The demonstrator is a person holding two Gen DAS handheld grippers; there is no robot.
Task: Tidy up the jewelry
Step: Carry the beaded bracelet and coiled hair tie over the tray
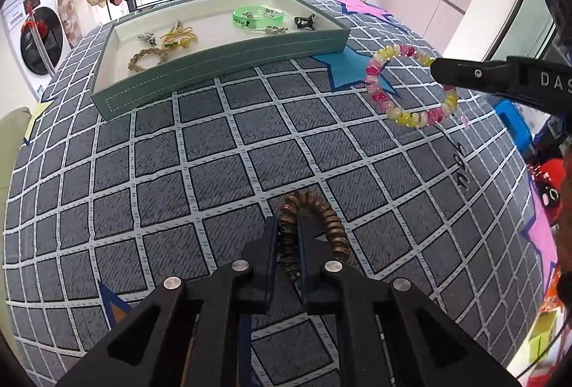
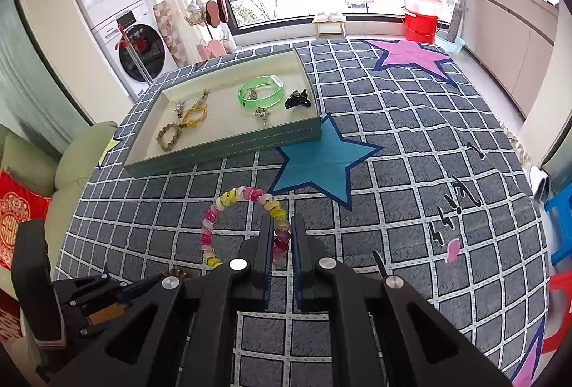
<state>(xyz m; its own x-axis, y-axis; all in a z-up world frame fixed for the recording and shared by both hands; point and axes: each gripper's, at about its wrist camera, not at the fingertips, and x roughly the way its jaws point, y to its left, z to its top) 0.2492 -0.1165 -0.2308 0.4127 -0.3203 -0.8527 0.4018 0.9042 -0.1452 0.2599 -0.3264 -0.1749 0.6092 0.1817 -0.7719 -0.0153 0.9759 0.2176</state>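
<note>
Over the desk: both grippers point steeply down at a grey grid-patterned cloth [image 1: 221, 143] with coloured stars.
Left gripper [image 1: 287, 236]: low over the cloth, nearly closed, its two black fingers pinching one side of a brown bracelet.
Brown bracelet [image 1: 332, 222]: a ring of dark, ribbed brown beads; the free part arches up and to the right of the fingers, the bottom touching or just above the cloth, hard to tell which.
Right gripper [image 2: 280, 236]: fully closed on a beaded bracelet, which it holds clear of the cloth.
Beaded bracelet [image 2: 228, 201]: glossy beads in pink, magenta, white and yellow; the loop stands out ahead and to the left of the fingers.
Position of the beaded bracelet: in the air near the blue star [image 2: 325, 161], just short of the tray.
Tray [image 2: 228, 151]: shallow, teal-sided, pale inside, at the far side of the desk.
Inside the tray: a clear green bangle [image 2: 261, 93], a black hair clip [image 2: 296, 99], a braided tan bracelet [image 2: 168, 136], a yellow cord charm [image 2: 196, 117] and small silver pieces.
</note>
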